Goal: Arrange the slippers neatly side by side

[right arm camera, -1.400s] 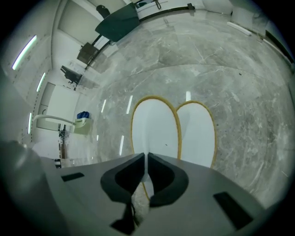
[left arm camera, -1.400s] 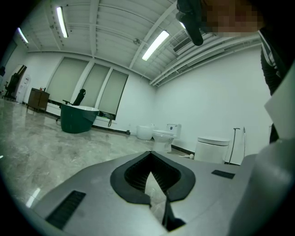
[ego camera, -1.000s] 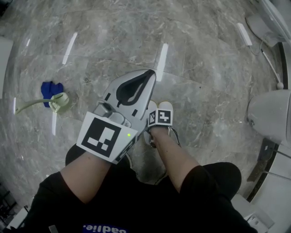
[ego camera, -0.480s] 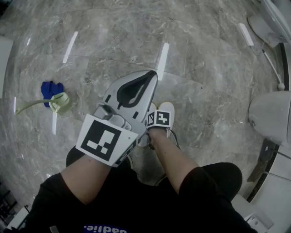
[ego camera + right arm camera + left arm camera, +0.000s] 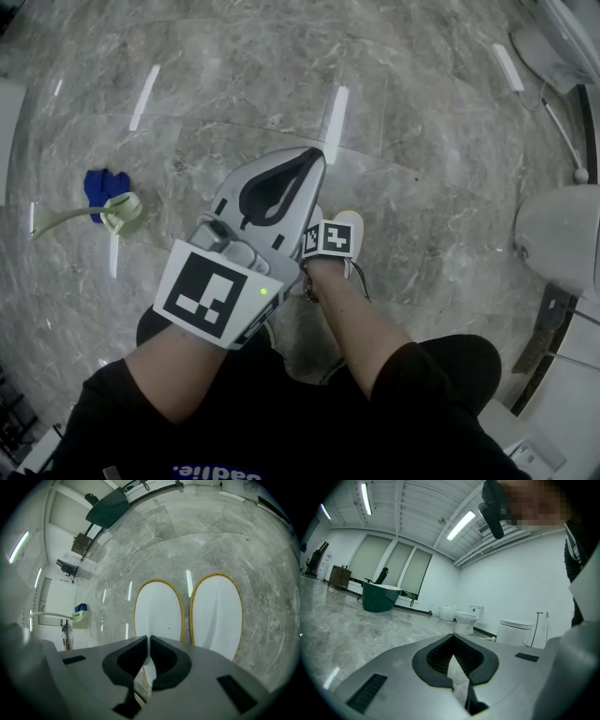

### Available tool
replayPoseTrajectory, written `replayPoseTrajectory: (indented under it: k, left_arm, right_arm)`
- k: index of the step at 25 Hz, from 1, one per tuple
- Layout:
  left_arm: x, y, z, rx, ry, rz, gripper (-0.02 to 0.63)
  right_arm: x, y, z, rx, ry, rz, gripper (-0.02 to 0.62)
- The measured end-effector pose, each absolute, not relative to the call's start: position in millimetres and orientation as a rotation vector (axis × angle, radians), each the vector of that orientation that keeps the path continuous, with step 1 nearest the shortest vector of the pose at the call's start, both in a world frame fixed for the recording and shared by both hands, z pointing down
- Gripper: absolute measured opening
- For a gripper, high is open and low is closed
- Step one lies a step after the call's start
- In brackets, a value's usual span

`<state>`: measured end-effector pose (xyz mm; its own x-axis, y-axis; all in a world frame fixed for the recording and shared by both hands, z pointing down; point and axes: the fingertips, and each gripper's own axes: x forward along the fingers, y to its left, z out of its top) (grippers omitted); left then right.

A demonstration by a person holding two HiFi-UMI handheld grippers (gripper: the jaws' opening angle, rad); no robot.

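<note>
Two white slippers with yellowish rims lie side by side on the marble floor, toes pointing away. In the right gripper view the left slipper [image 5: 158, 613] and right slipper [image 5: 216, 613] are parallel with a narrow gap between them. My right gripper [image 5: 148, 640] hovers over their near ends, shut with nothing in it. In the head view its marker cube [image 5: 328, 239] hides most of the pair, and only one toe [image 5: 351, 219] shows. My left gripper [image 5: 313, 157] is held high towards the camera. It is shut, holds nothing and points out level across the room [image 5: 453, 637].
A blue object with a pale green long-handled tool [image 5: 111, 204] lies on the floor at the left. A white toilet [image 5: 561, 234] stands at the right edge. The left gripper view shows more toilets [image 5: 464, 618] and a dark green tub [image 5: 379, 597] by the far wall.
Both grippers have barely shifted. The slippers have not moved.
</note>
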<state>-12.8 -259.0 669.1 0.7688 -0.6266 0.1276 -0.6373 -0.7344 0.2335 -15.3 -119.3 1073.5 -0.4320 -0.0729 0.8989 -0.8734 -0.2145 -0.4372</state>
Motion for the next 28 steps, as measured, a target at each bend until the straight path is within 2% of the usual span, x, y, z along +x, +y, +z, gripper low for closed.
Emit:
replayPoseTrajectory:
  k: [14, 19, 28]
  left_arm:
    - [-9, -259, 674, 2.708, -0.977, 0.058, 0.002]
    - [-4, -260, 672, 2.703, -0.976, 0.051, 0.002]
    - [8, -265, 660, 2.704, -0.988, 0.013, 0.002]
  right_arm:
    - [-14, -122, 1081, 1.167, -1.46, 1.757, 0.022]
    - [-10, -122, 1077, 1.179, -1.458, 1.761, 0.083]
    - [-12, -101, 1039, 1.079, -1.486, 1.744, 0.097]
